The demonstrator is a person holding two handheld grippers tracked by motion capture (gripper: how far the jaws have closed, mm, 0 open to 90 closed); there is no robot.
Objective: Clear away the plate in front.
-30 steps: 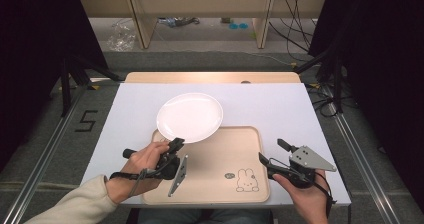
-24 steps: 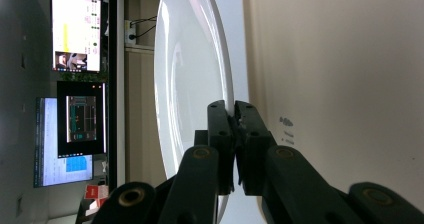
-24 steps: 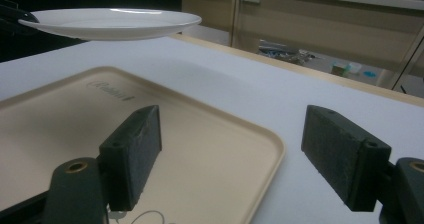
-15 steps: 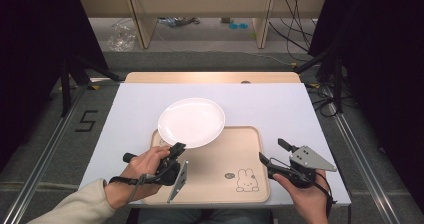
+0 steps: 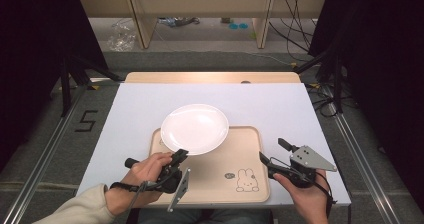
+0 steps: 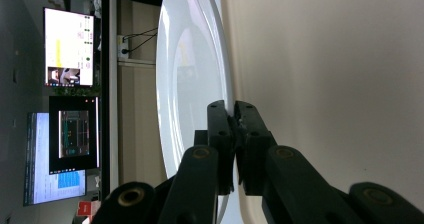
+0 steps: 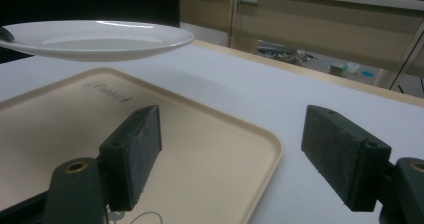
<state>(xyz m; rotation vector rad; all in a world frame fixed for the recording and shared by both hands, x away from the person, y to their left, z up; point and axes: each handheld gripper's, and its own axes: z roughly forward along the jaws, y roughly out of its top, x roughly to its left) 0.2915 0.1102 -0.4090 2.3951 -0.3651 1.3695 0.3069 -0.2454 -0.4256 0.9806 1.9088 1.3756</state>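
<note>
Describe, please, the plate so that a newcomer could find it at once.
On the white table lies a beige tray with a rabbit drawing. The plate hangs above its far left corner, pinched at the rim by the left gripper: round, plain, glossy white.

The high view is looking forward and down from above the person's side of the bench [image 5: 140, 104]. The left gripper view is sitting rolled sideways, very close to the plate [image 6: 190, 84]. The right gripper view is looking low across the tray [image 7: 215, 149], sharing that plate, upper left of its frame.

- Left gripper [image 5: 181, 156]: black, with brass-coloured screws and a grey three-cornered plate.
- Right gripper [image 5: 272, 151]: black ribbed pads [image 7: 345, 159], grey plate, thin black cable.
- Beige sleeve [image 5: 80, 209] on the left forearm.
</note>
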